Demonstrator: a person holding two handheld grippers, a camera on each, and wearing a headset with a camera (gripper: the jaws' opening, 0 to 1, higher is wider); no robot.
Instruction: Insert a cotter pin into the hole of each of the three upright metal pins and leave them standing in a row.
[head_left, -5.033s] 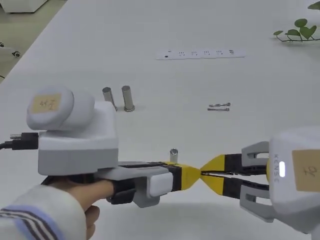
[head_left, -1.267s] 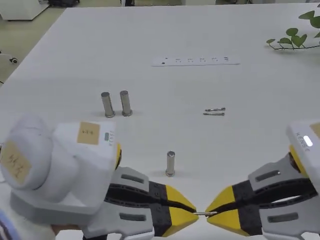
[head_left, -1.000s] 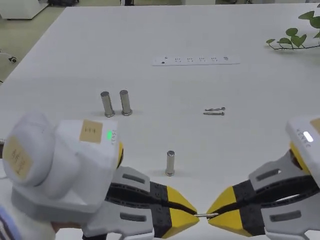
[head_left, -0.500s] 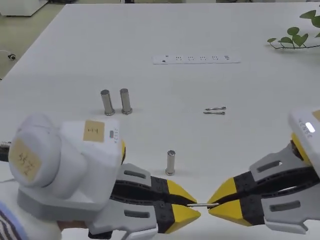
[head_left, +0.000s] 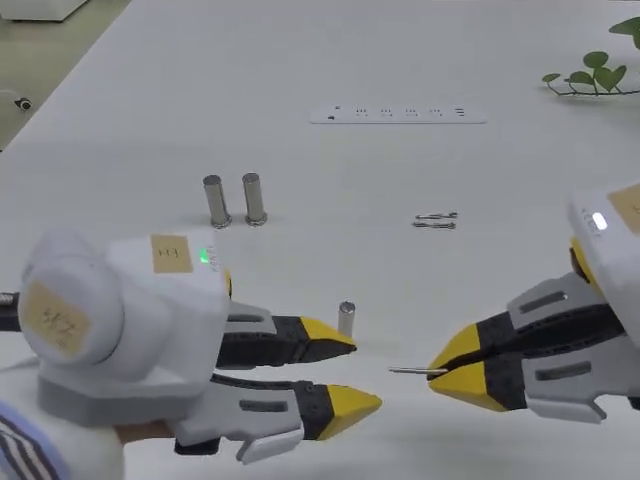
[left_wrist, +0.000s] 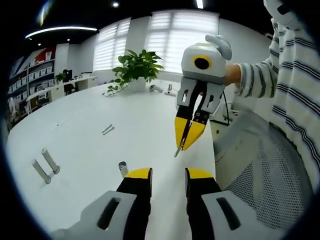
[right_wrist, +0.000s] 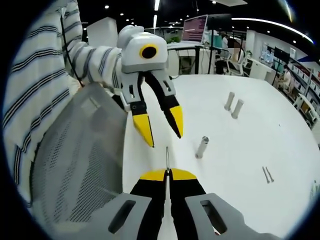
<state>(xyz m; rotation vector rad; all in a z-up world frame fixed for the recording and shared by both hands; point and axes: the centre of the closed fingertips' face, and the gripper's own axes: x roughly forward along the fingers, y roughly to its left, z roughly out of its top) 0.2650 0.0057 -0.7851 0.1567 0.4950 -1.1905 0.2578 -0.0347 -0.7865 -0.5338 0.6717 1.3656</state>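
Indoors, white table (head_left: 300, 60); left tool (head_left: 362, 375) released, right tool (head_left: 436, 372) grips a cotter pin (head_left: 408, 371).

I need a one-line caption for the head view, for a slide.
Right gripper holds a cotter pin toward the open left gripper, near one upright metal pin on a white table.

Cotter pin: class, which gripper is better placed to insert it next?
Probably right. The right gripper is shut on the cotter pin, close to the near metal pin; the left gripper is open and empty.
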